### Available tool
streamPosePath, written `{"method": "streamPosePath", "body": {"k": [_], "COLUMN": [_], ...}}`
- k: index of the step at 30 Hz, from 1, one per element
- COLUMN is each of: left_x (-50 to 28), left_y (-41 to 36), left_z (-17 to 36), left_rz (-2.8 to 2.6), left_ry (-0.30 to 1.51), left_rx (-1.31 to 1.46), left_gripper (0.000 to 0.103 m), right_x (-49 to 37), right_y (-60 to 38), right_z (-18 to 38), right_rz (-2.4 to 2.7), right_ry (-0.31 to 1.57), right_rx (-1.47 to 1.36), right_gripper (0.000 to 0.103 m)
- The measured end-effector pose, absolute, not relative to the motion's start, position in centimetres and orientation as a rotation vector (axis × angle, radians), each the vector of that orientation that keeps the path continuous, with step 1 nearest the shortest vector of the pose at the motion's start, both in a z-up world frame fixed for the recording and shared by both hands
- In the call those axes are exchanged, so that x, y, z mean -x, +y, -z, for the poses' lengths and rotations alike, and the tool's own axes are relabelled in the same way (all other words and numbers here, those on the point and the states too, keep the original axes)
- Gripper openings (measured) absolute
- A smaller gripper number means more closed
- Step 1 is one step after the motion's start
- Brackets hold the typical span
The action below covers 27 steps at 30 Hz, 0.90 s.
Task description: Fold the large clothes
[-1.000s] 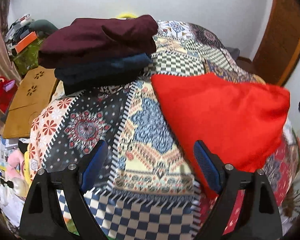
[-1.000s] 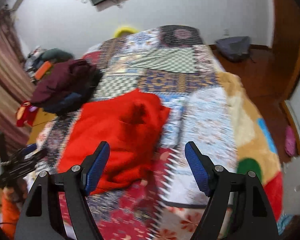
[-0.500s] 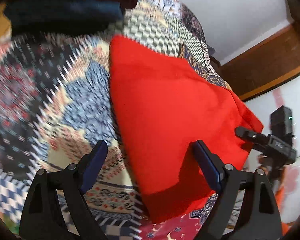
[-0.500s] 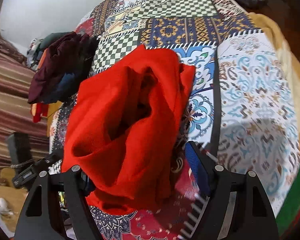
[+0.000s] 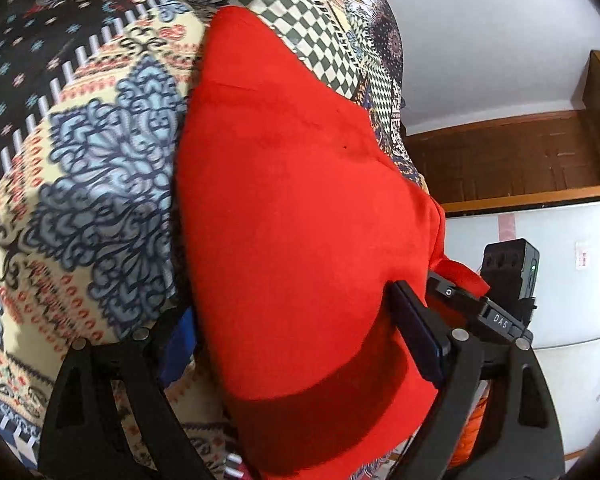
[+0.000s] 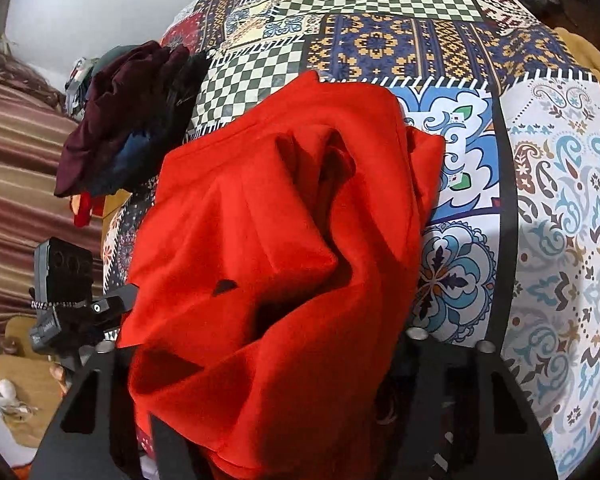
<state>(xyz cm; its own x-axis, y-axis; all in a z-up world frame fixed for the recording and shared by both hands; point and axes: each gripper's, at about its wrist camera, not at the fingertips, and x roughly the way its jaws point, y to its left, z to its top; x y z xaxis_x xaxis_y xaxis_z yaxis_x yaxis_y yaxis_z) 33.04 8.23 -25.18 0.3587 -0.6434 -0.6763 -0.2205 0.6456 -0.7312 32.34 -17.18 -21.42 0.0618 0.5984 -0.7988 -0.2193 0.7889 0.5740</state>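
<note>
Patchwork bedspread (image 6: 452,40) covers bed, filling both views. Red garment (image 5: 300,220), folded into thick bundle, lies on bedspread near its close edge. Stack of folded dark clothes (image 6: 128,128), maroon on top, sits farther back to left of red bundle. Left gripper (image 5: 300,336) spread wide, fingers straddling bundle's near end, not clenched. Right gripper (image 6: 260,392) mostly buried under red cloth; cannot tell whether parted or clenched.

The left gripper (image 5: 300,340) is low, with its two fingers wide apart. One blue pad (image 5: 416,340) shows on the right finger. The right gripper (image 6: 260,364) is low too, fingers spread wide. Each gripper shows at the edge of the other's view.
</note>
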Motion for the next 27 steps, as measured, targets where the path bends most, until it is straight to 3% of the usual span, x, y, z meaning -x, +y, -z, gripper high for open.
{"method": "streamPosePath", "body": {"k": [2, 4, 6, 9, 15, 27], "left_x": [-33.1, -33.1, -33.0, -32.7, -32.3, -33.8], "left_y": [7.8, 7.3, 6.9, 6.4, 6.6, 14.0], "left_z": [24.8, 24.0, 22.9, 20.9, 14.5, -2.5], "left_rz": [0.311, 0.294, 0.285, 0.287, 0.307, 0.285], "left_ry": [1.204, 1.192, 1.167, 1.130, 1.010, 0.657], "left_rx": [0.824, 0.765, 0.698, 0.622, 0.505, 0.413], "left_gripper": [0.080, 0.071, 0.052, 0.037, 0.033, 0.033], "right_x": [-32.5, -32.5, -32.5, -32.1, -31.5, -34.4], "right_y": [-17.6, -18.1, -18.0, -17.4, -16.3, -10.1], "right_z": [21.5, 21.3, 20.8, 19.3, 14.1, -1.3], "right_rz": [-0.636, -0.644, -0.647, -0.648, -0.674, -0.767], "right_ry": [1.380, 1.381, 1.372, 1.337, 1.226, 0.866], "right_rx": [-0.371, -0.405, -0.402, -0.369, -0.325, -0.309], "right_gripper": [0.032, 0.027, 0.024, 0.022, 0.021, 0.021]}}
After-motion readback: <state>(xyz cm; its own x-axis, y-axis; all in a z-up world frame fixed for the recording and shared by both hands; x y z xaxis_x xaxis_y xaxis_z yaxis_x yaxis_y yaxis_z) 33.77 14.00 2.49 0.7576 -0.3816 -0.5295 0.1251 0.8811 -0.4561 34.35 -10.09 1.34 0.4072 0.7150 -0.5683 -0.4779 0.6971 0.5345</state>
